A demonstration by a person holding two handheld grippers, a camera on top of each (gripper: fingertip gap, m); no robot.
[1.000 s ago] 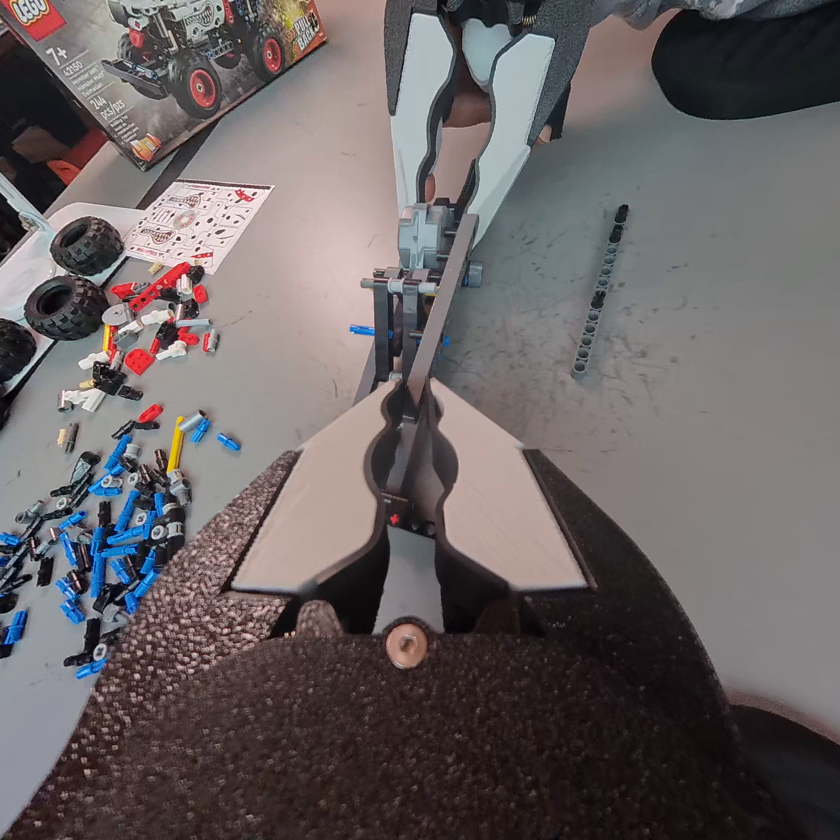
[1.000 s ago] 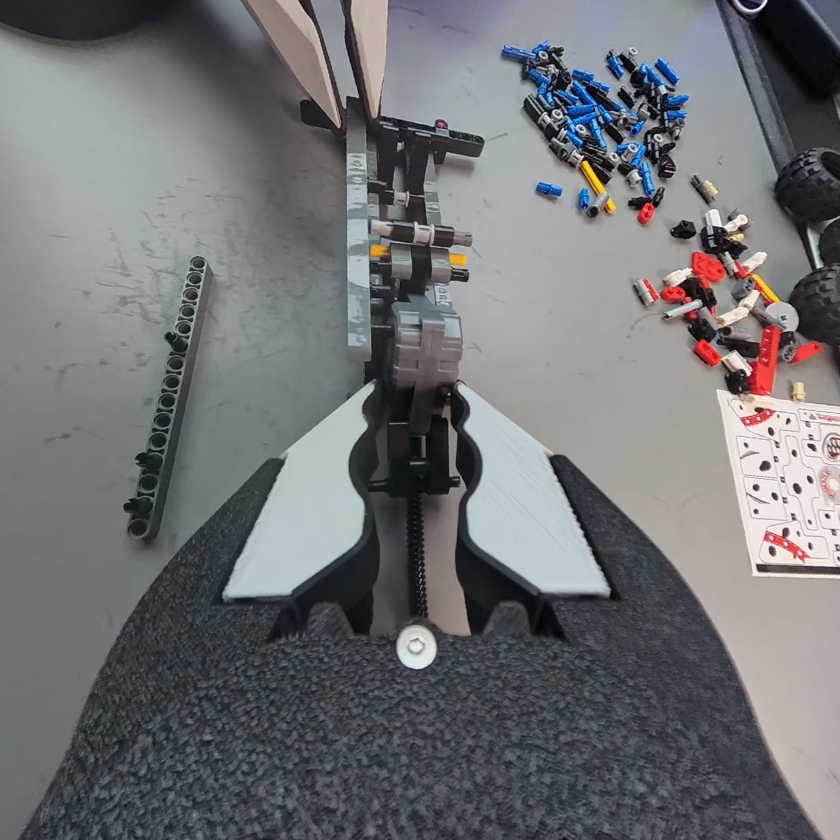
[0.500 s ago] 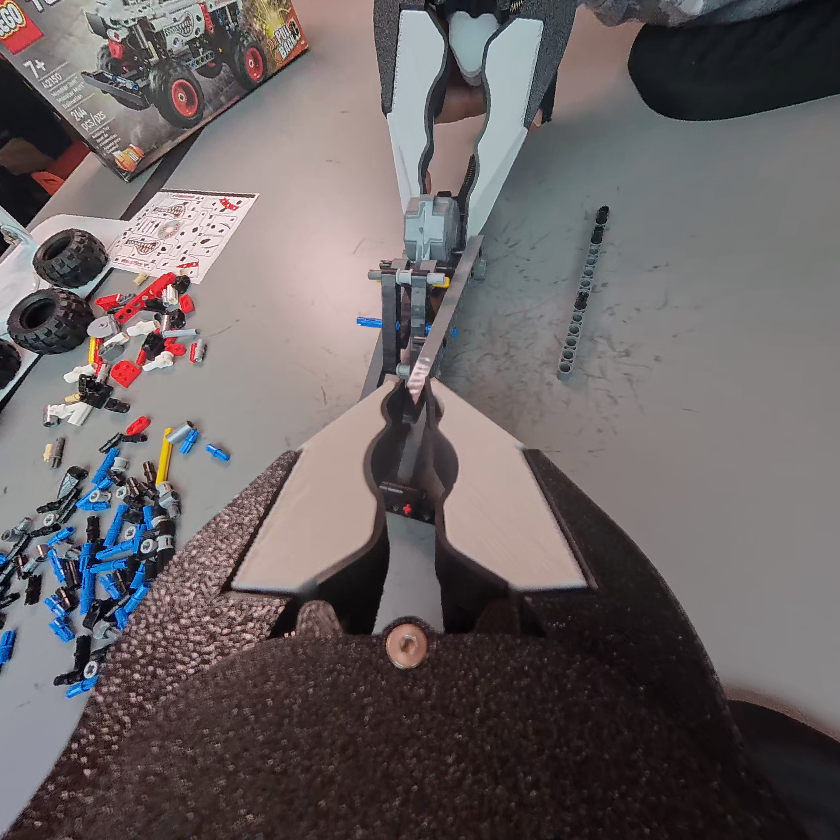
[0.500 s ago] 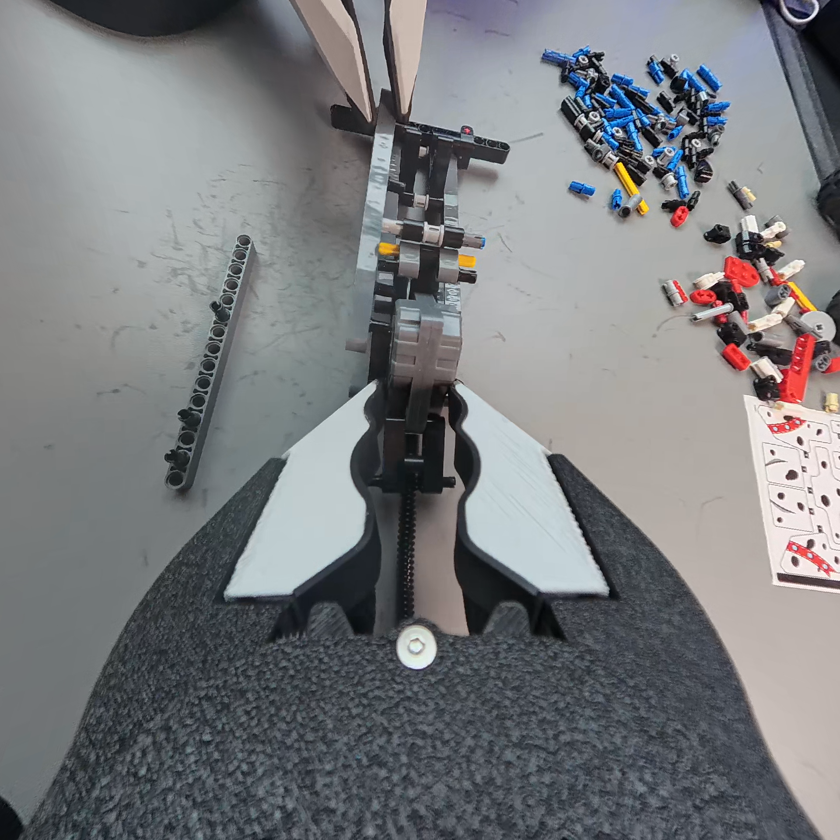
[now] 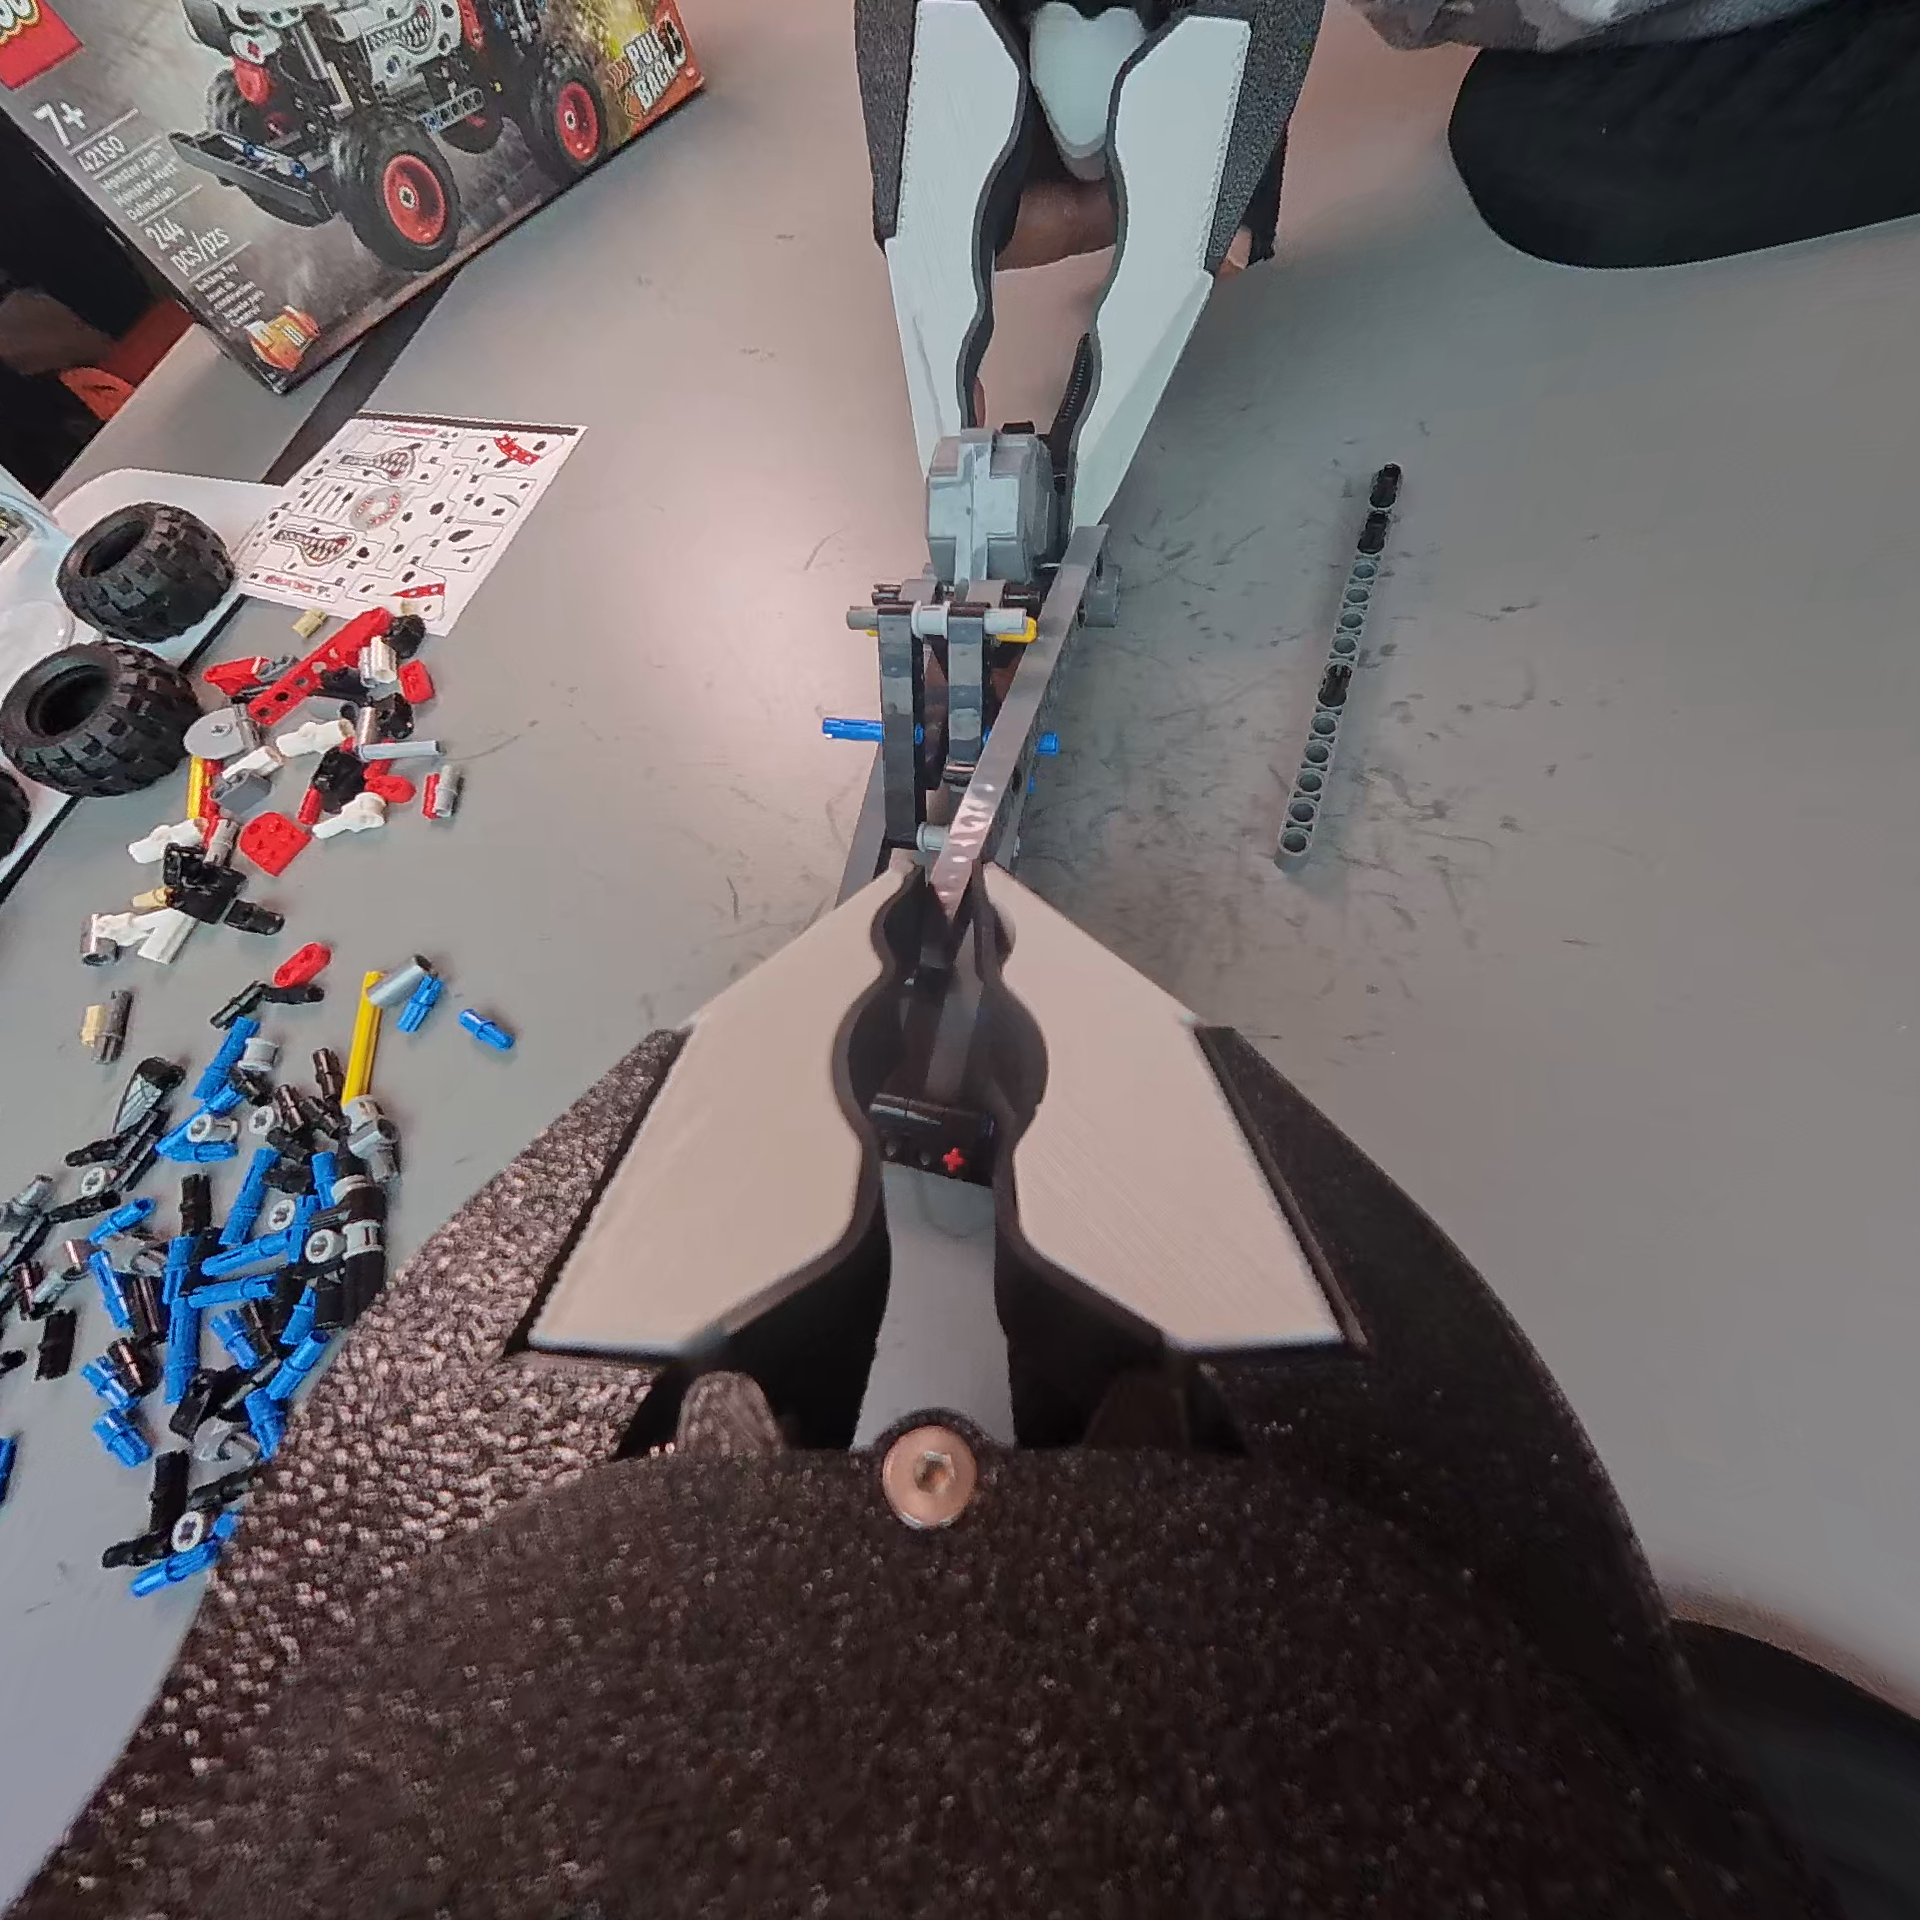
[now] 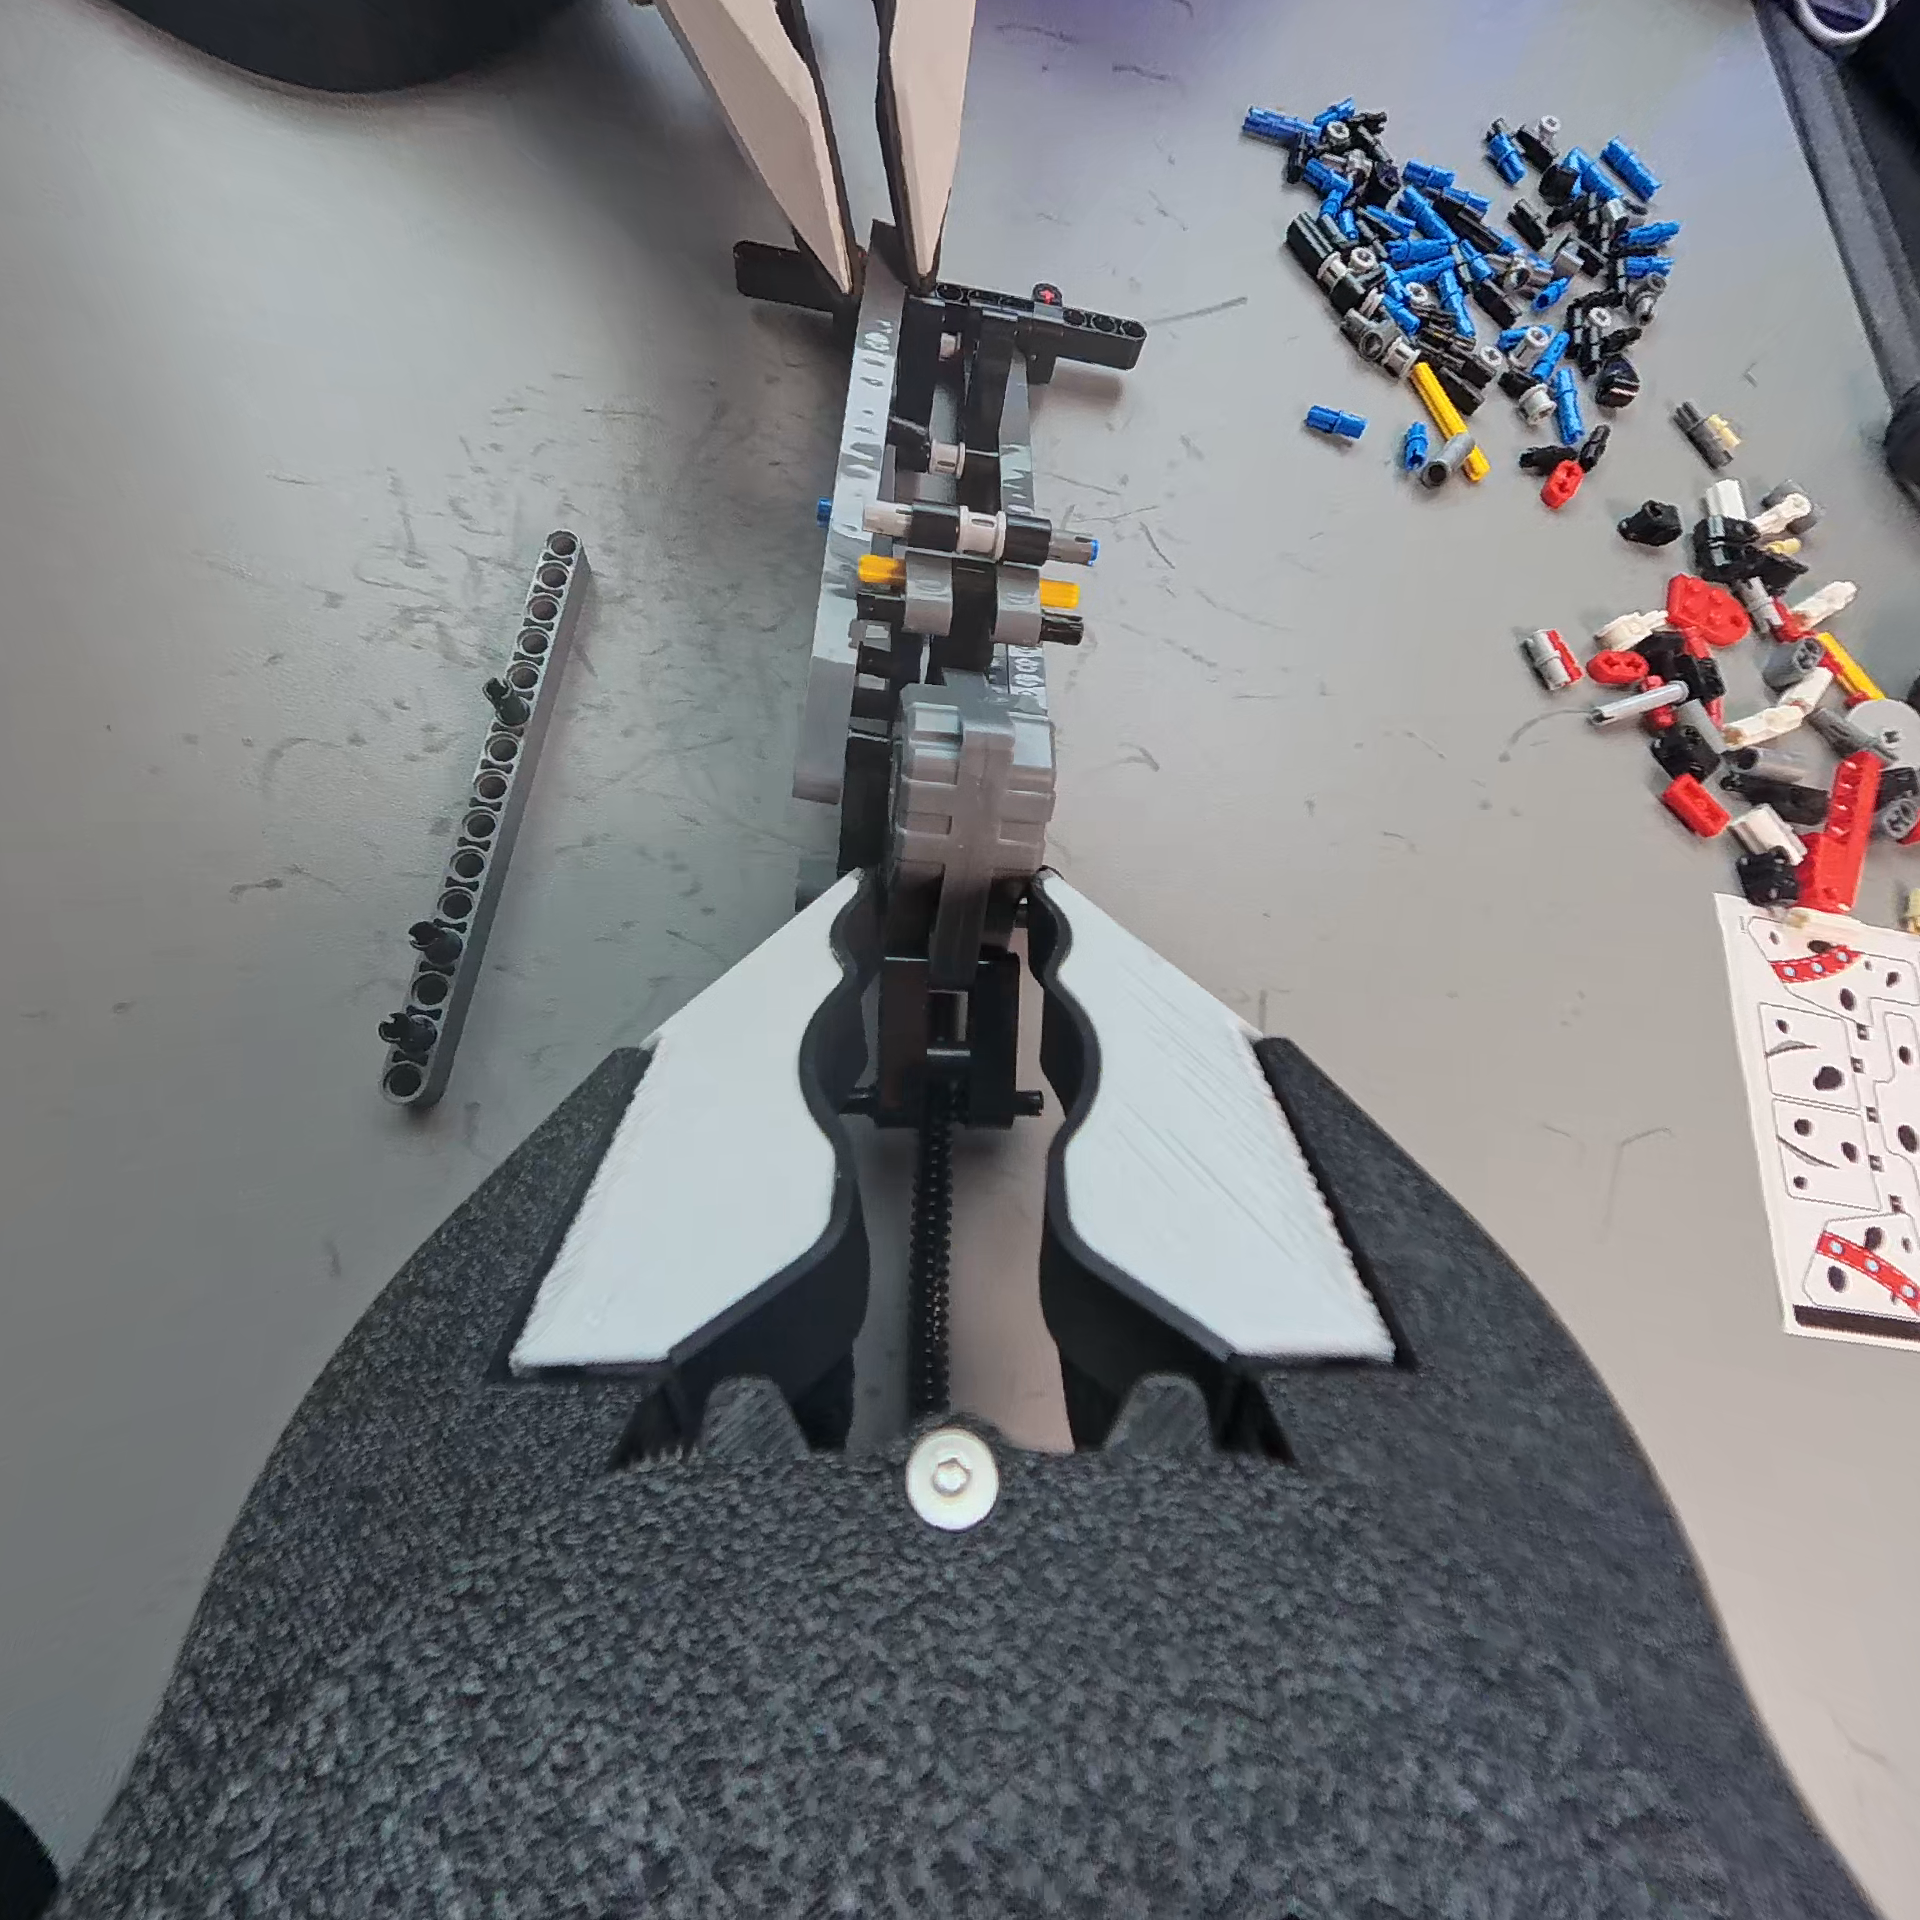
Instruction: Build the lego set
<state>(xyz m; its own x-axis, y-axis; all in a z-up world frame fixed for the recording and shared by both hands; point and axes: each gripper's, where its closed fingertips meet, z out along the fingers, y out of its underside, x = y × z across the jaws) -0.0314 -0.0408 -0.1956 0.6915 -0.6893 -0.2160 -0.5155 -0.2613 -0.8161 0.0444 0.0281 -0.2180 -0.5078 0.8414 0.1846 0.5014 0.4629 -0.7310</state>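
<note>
Item: partly built lego chassis [image 5: 961,717], long and narrow, of grey and black beams with a grey block at one end, lying lengthwise on the grey worktop [image 5: 1558,1091] toward its middle.

Left gripper [image 5: 940,883]: fingers [image 5: 769,1081] closing narrowly on the chassis end that carries the black cross beam with a red mark.

Right gripper [image 6: 951,883]: fingers [image 6: 1174,1132] gripping the opposite end, just behind the grey block.

Loose grey beam [image 5: 1340,665]: lying alone beside the chassis, apart from it, with black pins showing in some holes.

Blue and black pins [image 5: 218,1236]: sitting in a heap toward one worktop edge.

Red, white and black parts [image 5: 301,748]: sitting in a second heap near it.

Sticker sheet [image 5: 416,509], black tyres [image 5: 114,644] and set box [image 5: 343,156]: resting beyond the heaps, toward the worktop corner.
</note>
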